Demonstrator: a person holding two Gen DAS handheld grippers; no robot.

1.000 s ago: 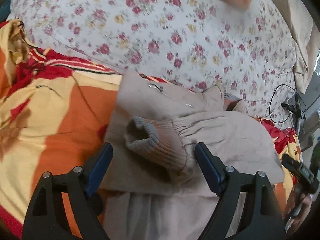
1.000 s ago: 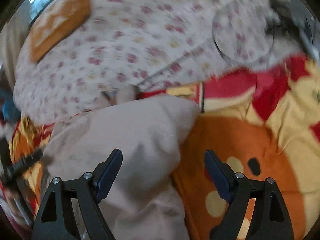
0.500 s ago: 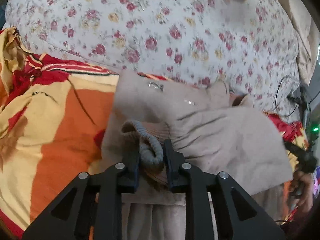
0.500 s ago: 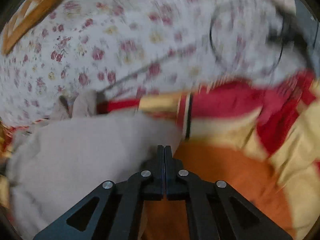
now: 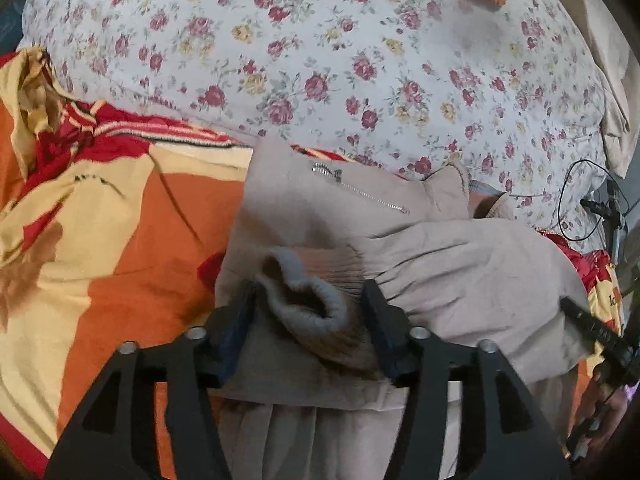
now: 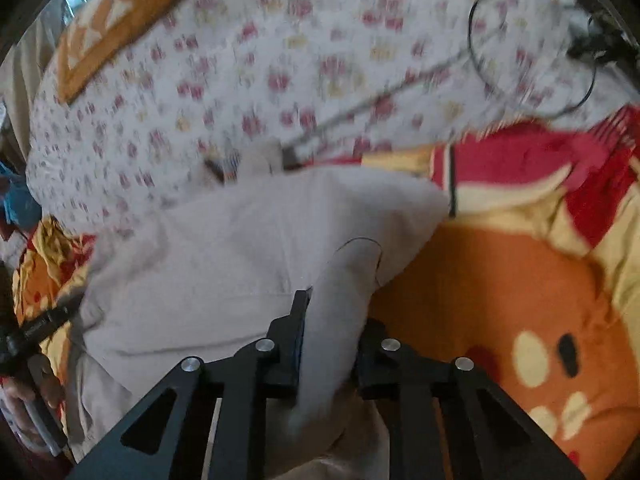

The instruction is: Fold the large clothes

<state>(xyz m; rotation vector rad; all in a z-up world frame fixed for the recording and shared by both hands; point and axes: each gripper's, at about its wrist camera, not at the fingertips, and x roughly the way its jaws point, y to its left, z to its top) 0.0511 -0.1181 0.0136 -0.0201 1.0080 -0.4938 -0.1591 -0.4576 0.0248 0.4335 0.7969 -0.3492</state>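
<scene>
A beige jacket (image 5: 320, 204) with a zip lies partly folded on an orange, yellow and red bedspread (image 5: 120, 240). Its sleeve lies across the body, with the ribbed cuff (image 5: 312, 304) between the fingers of my left gripper (image 5: 308, 316), which stands partly open around the cuff. In the right wrist view the jacket (image 6: 240, 248) fills the middle. My right gripper (image 6: 332, 320) is partly open, with a raised fold of the jacket's edge (image 6: 340, 300) between its fingers.
A white floral quilt (image 5: 360, 60) is heaped behind the jacket. A black cable (image 5: 572, 200) loops at the right, also in the right wrist view (image 6: 520, 60). An orange cushion (image 6: 112, 20) lies at the back. The other gripper's handle (image 5: 596, 332) shows at the right.
Both grippers were open, then shut on the jacket half a second ago. Now both have opened partway. The cuff and the fold still sit between the fingers.
</scene>
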